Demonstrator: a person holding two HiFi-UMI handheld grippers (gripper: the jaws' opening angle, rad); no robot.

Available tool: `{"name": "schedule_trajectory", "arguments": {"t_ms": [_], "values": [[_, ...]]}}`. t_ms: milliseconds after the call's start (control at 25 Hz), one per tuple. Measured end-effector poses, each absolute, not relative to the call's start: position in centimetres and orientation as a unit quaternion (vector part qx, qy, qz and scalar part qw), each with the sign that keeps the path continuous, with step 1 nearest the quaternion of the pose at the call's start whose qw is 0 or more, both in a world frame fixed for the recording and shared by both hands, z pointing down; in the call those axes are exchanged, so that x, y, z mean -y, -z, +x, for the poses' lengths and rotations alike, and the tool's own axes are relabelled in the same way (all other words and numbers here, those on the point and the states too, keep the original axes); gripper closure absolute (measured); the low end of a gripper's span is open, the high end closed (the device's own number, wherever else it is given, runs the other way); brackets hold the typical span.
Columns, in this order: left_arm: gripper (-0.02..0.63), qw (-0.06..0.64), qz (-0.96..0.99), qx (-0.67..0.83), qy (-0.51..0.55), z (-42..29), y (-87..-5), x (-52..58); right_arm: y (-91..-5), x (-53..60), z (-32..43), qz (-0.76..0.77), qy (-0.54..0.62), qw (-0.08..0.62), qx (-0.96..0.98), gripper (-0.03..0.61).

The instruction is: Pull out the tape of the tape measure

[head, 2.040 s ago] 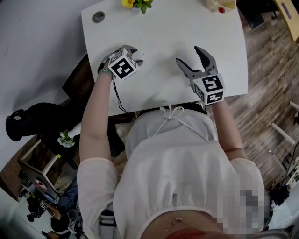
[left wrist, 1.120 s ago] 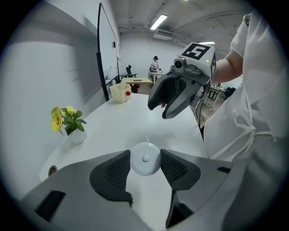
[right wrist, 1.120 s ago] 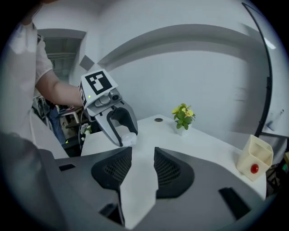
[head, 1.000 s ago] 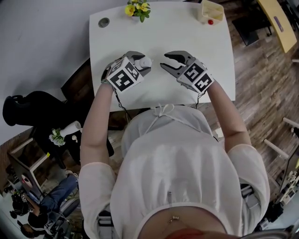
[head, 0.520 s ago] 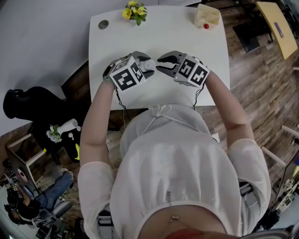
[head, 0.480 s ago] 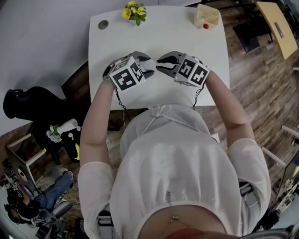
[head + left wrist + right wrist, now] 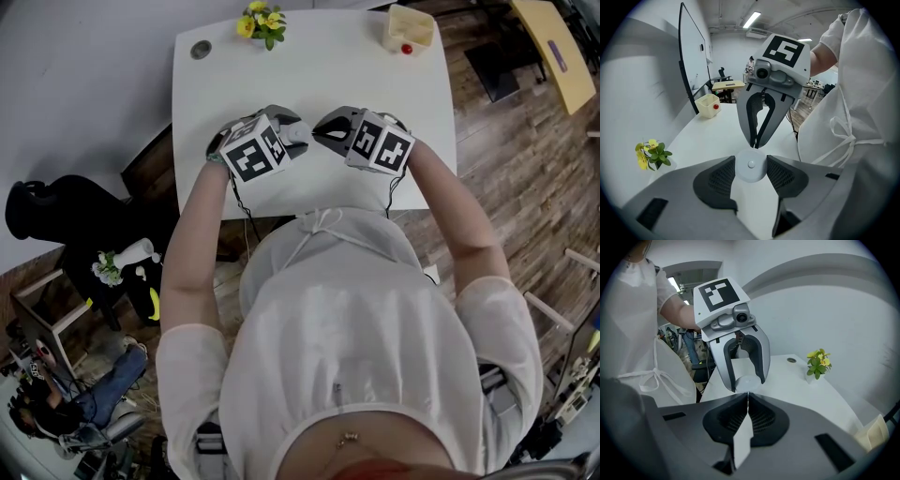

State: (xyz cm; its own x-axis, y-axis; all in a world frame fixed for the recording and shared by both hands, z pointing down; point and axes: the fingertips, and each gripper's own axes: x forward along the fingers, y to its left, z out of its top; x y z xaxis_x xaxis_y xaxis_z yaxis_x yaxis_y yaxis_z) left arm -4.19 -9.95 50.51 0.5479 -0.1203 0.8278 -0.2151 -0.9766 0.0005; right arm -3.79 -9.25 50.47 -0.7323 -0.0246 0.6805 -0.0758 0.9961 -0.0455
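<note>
Over the near edge of the table (image 7: 328, 66) the left gripper (image 7: 751, 163) clamps the small, light, hard-shelled tape measure (image 7: 750, 171), and the right gripper (image 7: 748, 393), jaws just closed tip to tip at its right rim, probably pinches the thin, springy tab there.

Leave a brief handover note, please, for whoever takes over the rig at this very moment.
Left tool: shut on the round white tape measure, held above the table.
Right tool: jaws have just been closing and now meet, tips at the tape measure's rim; a thin sliver between them may be the tape's end, unconfirmed.
Done: tape measure gripped, right tool at its rim.
Left to do: pull the tape out; none shows drawn yet.
</note>
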Motion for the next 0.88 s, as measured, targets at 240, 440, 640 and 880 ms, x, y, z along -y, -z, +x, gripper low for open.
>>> {"name": "schedule_trajectory", "arguments": {"t_ms": [240,440,640,880], "values": [[0.387,0.058,0.884,0.102,-0.453,-3.5,-51.0,9.9,-51.0,9.2,-3.0,0.050,-0.050,0.379,0.923,0.569],[0.387,0.060,0.881,0.106,-0.456,-3.5,-51.8,9.7,-51.7,9.2,-1.8,0.088,-0.084,0.391,0.912,0.569],[0.387,0.065,0.873,0.127,-0.467,-4.6,-52.8,10.1,-52.6,10.3,0.5,0.140,-0.120,0.402,0.897,0.569],[0.387,0.102,0.870,0.170,-0.452,-5.5,-53.5,10.6,-52.9,10.8,2.0,0.177,-0.156,0.377,0.895,0.569]]}}
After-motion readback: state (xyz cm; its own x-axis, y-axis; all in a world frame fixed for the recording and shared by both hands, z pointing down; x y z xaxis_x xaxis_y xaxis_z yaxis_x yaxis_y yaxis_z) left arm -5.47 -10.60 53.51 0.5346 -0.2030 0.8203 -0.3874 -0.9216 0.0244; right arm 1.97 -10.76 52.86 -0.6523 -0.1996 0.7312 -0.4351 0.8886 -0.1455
